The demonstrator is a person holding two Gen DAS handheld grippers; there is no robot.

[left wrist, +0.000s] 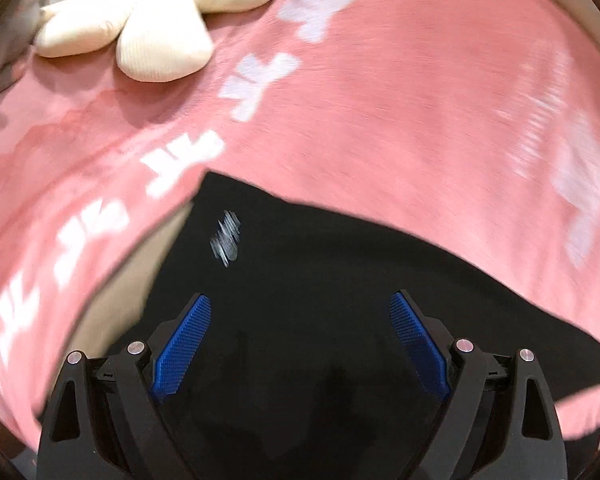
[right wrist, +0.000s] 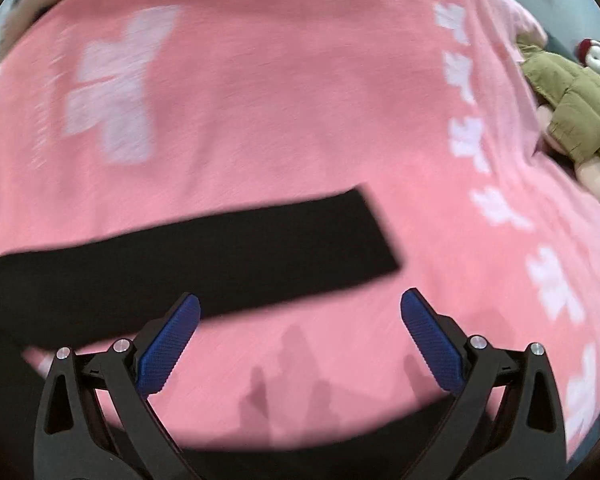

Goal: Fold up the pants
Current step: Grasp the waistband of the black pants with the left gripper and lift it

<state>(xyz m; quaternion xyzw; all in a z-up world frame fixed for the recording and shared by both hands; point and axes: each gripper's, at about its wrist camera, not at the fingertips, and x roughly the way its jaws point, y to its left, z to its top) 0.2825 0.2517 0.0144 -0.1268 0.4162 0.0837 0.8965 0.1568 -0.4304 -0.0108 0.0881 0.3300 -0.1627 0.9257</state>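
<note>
Looking along the left claw [left wrist: 300, 312], the black fabric pants [left wrist: 340, 300] fill the lower middle of the left wrist view, spread on a pink blanket with white blocky motifs [left wrist: 420, 100]. This claw is spread wide, its blue ribbed pads [left wrist: 184, 344] well apart with nothing between them, hovering over the dark cloth. A small blurred white mark [left wrist: 226, 238] shows on the pants near their upper left corner. At the top left, a cream-coloured stuffed toy with rounded limbs [left wrist: 156, 24] lies on the blanket's edge.

From the right wrist view, the pants [right wrist: 220, 252] show as a long black strip running from the left edge to a squared end near the middle of the pink blanket [right wrist: 300, 100]. The right claw [right wrist: 300, 308] is likewise spread, empty, its left pad over the strip's lower edge. A doll in an olive-green padded outfit [right wrist: 572, 108] lies at the far right.
</note>
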